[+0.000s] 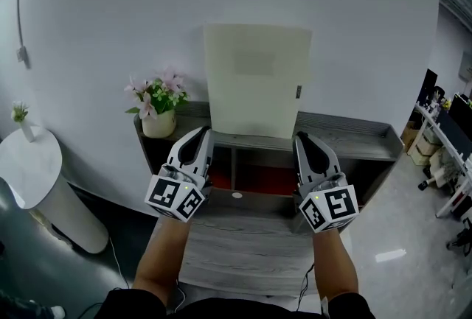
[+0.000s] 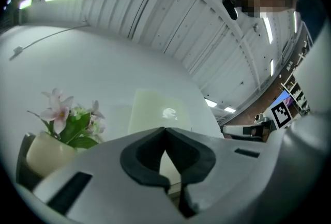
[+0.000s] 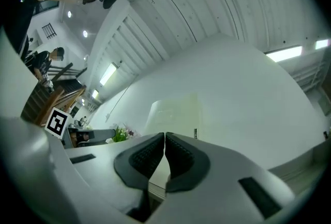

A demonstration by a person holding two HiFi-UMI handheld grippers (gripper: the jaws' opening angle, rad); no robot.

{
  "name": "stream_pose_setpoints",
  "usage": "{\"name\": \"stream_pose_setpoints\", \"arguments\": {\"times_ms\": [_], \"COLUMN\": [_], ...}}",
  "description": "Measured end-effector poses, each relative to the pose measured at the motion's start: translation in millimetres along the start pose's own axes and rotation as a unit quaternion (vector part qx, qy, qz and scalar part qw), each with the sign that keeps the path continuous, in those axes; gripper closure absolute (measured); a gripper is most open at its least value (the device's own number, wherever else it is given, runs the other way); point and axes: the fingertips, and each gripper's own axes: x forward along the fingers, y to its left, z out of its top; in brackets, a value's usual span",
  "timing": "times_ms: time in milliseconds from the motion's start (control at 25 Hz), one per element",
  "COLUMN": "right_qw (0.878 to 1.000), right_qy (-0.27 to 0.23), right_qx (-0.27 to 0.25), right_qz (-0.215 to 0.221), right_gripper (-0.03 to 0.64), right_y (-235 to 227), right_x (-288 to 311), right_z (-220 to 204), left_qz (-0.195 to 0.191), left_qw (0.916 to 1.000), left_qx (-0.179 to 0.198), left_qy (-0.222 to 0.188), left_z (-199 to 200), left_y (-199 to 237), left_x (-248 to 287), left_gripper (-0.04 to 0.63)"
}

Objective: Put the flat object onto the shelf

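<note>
Right now your left gripper and right gripper are both closed, pads meeting tip to tip with nothing between them. You hold them side by side, angled upward toward the grey shelf, just in front of its open compartments, whose floor shows a red lining. The flat object, a pale cream panel, stands upright on the shelf top against the white wall, beyond both sets of tips. A pot of pink flowers sits on the shelf top just left of it.
</note>
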Motion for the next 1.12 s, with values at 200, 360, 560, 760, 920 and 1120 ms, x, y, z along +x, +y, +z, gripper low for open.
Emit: {"name": "stream_pose_setpoints", "arguments": {"times_ms": [200, 360, 560, 760, 920, 1120], "right_qw": [0.999, 0.999, 0.998, 0.998, 0.998, 0.998], "right_qy": [0.002, 0.013, 0.021, 0.022, 0.022, 0.023], "right_qx": [-0.026, -0.037, -0.044, -0.05, -0.052, -0.053], "right_qz": [-0.025, -0.027, -0.03, -0.028, -0.028, -0.029], "right_gripper": [0.591, 0.592, 0.592, 0.592, 0.592, 0.592], "right_y": [7.4, 15.7, 20.8, 22.4, 22.5, 22.2], "right_x": [-18.0, -21.0, -21.5, -20.6, -20.7, -20.6], "right_z": [-9.2, -18.5, -27.6, -29.1, -29.6, -31.0], "left_qz": [0.014, 0.019, 0.021, 0.016, 0.016, 0.017], "left_qw": [0.9996, 0.999, 0.9985, 0.9984, 0.9983, 0.9983], "left_qx": [0.002, 0.015, 0.02, 0.026, 0.028, 0.029], "left_qy": [0.024, 0.039, 0.047, 0.048, 0.048, 0.048], "left_z": [-17.0, -27.9, -35.5, -36.7, -36.3, -36.9], "left_y": [-2.2, -6.9, -9.7, -14.2, -15.4, -14.3], "left_x": [-19.1, -23.9, -26.7, -25.4, -24.3, -23.1], "left_gripper": [0.589, 0.589, 0.589, 0.589, 0.589, 0.589]}}
